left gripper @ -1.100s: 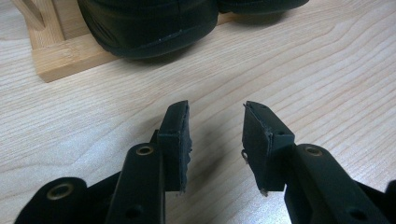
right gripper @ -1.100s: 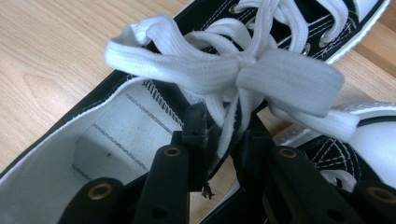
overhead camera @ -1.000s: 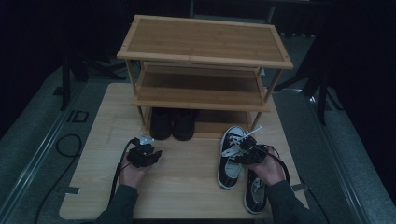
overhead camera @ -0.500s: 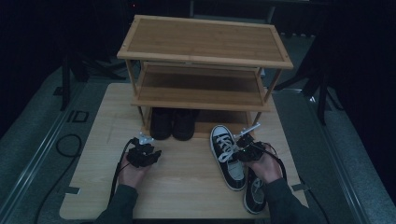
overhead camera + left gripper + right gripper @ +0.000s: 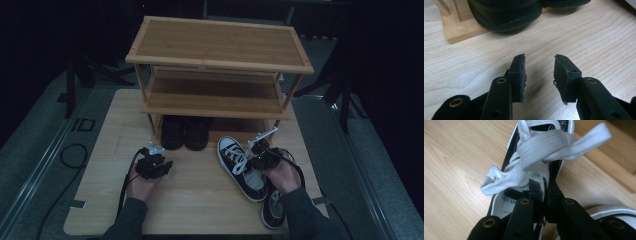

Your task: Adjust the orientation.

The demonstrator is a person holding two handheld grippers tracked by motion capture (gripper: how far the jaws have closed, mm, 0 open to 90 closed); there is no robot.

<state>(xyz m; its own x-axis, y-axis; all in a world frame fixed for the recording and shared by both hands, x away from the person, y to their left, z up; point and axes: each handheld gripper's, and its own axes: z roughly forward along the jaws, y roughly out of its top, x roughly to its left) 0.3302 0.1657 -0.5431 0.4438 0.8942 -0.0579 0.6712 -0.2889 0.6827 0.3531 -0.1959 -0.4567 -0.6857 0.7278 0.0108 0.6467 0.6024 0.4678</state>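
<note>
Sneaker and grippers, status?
Right gripper shut on the sneaker tongue. Left gripper open, idle. Second sneaker beside it; black shoes fill the rack's bottom left.

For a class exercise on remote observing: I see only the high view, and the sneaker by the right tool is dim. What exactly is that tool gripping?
Observer: The right tool is shut on the tongue of the black-and-white sneaker, under the white laces.
Operator: Is the left tool holding anything?
Observer: No. The left tool is open, with only bare table between its jaws.
Operator: What lies ahead of it?
Observer: The toe of a black shoe, resting on the bamboo rack's bottom rail.
</note>
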